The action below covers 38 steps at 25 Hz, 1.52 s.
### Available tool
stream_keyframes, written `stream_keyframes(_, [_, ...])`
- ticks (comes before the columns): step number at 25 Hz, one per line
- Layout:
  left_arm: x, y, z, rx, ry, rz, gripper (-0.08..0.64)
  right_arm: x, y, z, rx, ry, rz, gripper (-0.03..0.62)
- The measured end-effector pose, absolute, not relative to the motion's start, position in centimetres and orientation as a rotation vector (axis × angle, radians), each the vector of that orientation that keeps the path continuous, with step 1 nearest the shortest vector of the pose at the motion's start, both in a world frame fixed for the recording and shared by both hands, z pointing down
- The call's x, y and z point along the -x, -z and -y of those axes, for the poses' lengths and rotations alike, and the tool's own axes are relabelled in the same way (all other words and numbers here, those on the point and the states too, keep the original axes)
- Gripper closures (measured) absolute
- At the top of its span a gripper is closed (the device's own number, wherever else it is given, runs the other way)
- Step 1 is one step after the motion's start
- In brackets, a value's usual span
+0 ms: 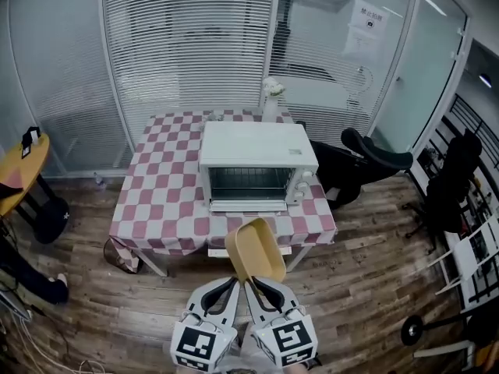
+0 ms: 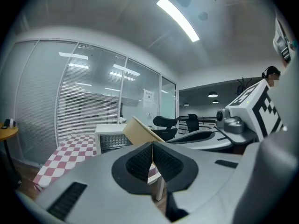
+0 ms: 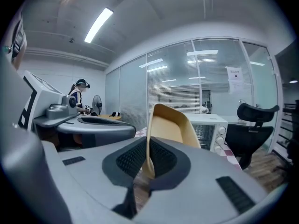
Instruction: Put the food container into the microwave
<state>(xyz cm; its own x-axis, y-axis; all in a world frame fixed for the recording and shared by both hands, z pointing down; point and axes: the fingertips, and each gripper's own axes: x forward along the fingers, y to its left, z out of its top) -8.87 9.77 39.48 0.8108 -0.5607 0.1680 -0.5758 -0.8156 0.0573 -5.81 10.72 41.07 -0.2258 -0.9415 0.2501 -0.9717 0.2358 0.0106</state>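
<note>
I hold a tan food container (image 1: 256, 249) tilted up in the air, just in front of the near edge of the checkered table (image 1: 164, 193). My left gripper (image 1: 232, 285) and right gripper (image 1: 256, 287) sit side by side, both shut on the container's near rim. The right gripper view shows the right gripper (image 3: 148, 160) pinching the container (image 3: 170, 127) wall. In the left gripper view the left gripper (image 2: 152, 155) is shut on a thin edge of the container (image 2: 140, 131). The white microwave (image 1: 257, 154) stands mid-table with its door down and its rack showing.
A vase of white flowers (image 1: 271, 96) stands behind the microwave. A black office chair (image 1: 366, 162) sits right of the table. A yellow round table (image 1: 19, 170) and a dark bag (image 1: 51, 216) are at the left. Glass walls with blinds close the back.
</note>
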Motion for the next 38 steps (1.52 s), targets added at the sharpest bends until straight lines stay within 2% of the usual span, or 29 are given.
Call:
stream_keyframes(26, [2.8, -39.7, 6.8, -2.811, -0.282, 1.07, 0.546, -0.6, -41.7, 4.8, -1.653, -0.257, 2.375, 0.578])
stream_keyframes(38, [0.9, -41.7, 12.1, -2.702, -0.327, 1.18, 0.546, -3.2, -46.0, 9.2, -1.464, -0.366, 2.404, 0.578])
